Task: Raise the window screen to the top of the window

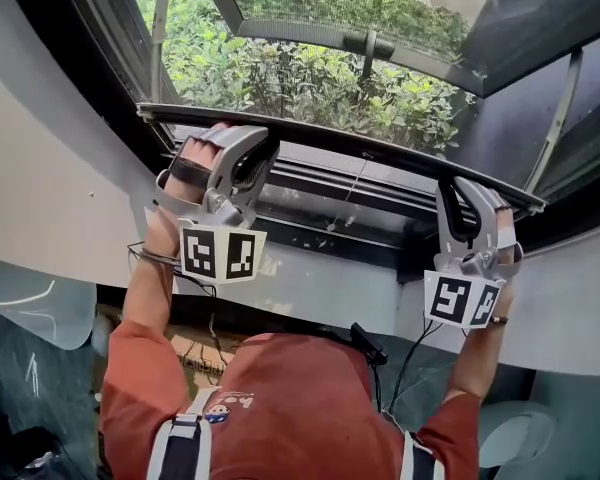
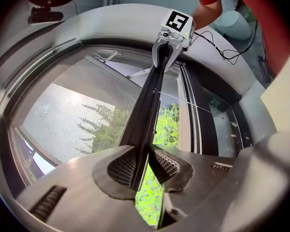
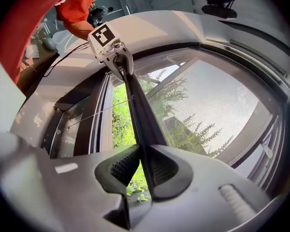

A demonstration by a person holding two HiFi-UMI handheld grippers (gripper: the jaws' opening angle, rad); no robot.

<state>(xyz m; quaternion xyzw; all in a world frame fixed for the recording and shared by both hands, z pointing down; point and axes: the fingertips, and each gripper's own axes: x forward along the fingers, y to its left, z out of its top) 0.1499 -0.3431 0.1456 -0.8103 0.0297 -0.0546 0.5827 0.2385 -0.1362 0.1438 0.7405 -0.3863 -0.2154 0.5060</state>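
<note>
The window screen's dark bottom bar runs across the window, with grey mesh above it. My left gripper is shut on the bar near its left end. My right gripper is shut on it near the right end. In the left gripper view the bar passes between my ribbed pads and runs on to the right gripper, with the mesh to its left. In the right gripper view the bar sits pinched in my right gripper and reaches the left gripper.
Below the bar lie the dark window tracks and a white curved sill. A thin cord hangs down from the bar. Outside are green bushes and an outward-tilted sash. The person's orange shirt fills the bottom.
</note>
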